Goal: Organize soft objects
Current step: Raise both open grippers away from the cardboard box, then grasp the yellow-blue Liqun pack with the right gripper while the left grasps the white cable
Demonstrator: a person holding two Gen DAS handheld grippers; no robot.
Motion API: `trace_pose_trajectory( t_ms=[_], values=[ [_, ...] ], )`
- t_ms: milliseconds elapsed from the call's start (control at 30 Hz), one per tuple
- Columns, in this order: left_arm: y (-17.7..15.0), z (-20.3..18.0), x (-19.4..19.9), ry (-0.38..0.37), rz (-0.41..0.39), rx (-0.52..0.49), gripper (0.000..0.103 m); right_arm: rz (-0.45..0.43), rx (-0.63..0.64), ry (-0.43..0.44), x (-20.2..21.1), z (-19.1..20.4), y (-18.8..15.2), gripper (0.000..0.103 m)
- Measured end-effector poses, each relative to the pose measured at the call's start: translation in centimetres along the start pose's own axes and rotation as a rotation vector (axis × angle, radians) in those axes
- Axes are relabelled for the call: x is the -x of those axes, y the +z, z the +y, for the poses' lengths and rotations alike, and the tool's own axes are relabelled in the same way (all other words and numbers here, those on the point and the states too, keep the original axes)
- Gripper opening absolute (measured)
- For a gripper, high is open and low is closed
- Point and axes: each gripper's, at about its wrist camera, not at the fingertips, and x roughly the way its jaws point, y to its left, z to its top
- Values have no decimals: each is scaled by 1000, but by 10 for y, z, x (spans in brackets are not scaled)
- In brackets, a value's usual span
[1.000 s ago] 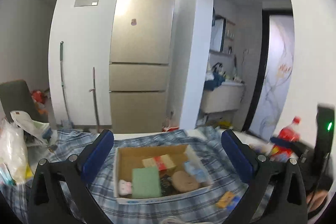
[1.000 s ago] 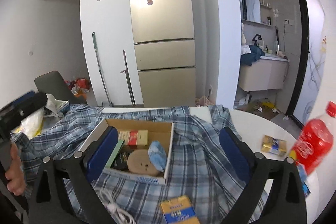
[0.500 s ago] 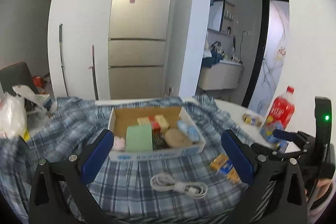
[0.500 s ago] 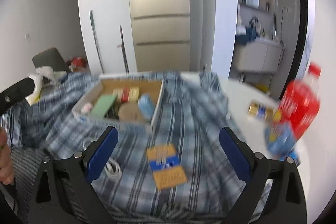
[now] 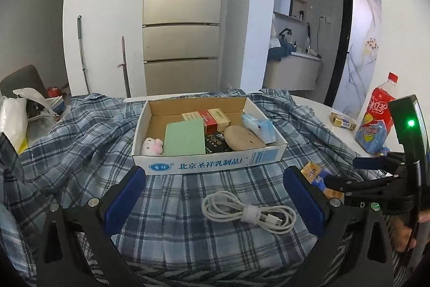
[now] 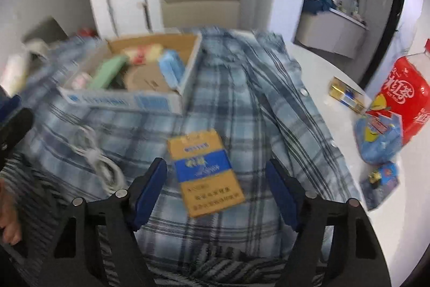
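**A:** What are the grippers doing?

**B:** The left gripper (image 5: 215,195) hovers with its jaws spread wide and holds nothing. A coiled white cable (image 5: 248,212) lies on the cloth between its blue pads, untouched. The right gripper (image 6: 216,186) has its jaws apart, and they have just been closing. A yellow and blue pack (image 6: 205,171) lies flat between them, and neither pad presses on it.

**A:** What else is there, largest first?

**B:** One plaid shirt (image 5: 80,141) spreads over a white table (image 5: 322,112). On the shirt, at the far middle, sits one open box (image 5: 215,164). Inside it are one green pad (image 5: 185,139), one tan cushion (image 5: 243,137), one blue packet (image 5: 258,127), one small pink and white plush (image 5: 152,146), a dark packet and some red and yellow packs whose number I cannot tell. To the far right stands one red bottle (image 5: 380,109), with one gold pack (image 5: 342,120) near it.
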Motion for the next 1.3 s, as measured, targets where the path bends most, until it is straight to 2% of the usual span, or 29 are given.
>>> trace_pose_trajectory(
  t_ms=[167,300,433,533,700,767,867,967,1067,1133,1167,1233,1300],
  values=[
    [-1,5,-3,16,21,20,103,14,-83,91,2,-9,6,68],
    [-3,8,-15,16,80,28,103,-6,-92,52,17,-13,17,67],
    [-4,9,-20,5,103,36,100,12,-118,131,23,-19,29,66],
    [-5,6,-24,-3,123,23,99,31,-73,150,15,-15,32,65],
    [-6,4,-25,-17,132,12,97,93,25,232,-12,-5,23,61],
    [-6,5,-27,-19,141,16,96,117,66,221,-20,-1,19,61],
    [-7,7,-32,20,175,20,92,134,96,149,-27,1,13,61],
    [-8,13,-38,6,213,53,88,161,69,166,-34,-6,13,63],
    [-11,21,-44,-30,255,98,78,203,90,187,-43,-8,11,63],
    [-13,21,-49,-53,286,110,64,238,113,183,-45,-6,7,55],
    [-13,21,-51,-68,300,114,50,244,115,175,-44,-4,6,54],
    [-15,23,-53,-97,322,130,42,242,122,192,-41,2,3,53],
    [-15,24,-53,-112,325,139,41,248,141,206,-36,13,2,52]
  ],
)
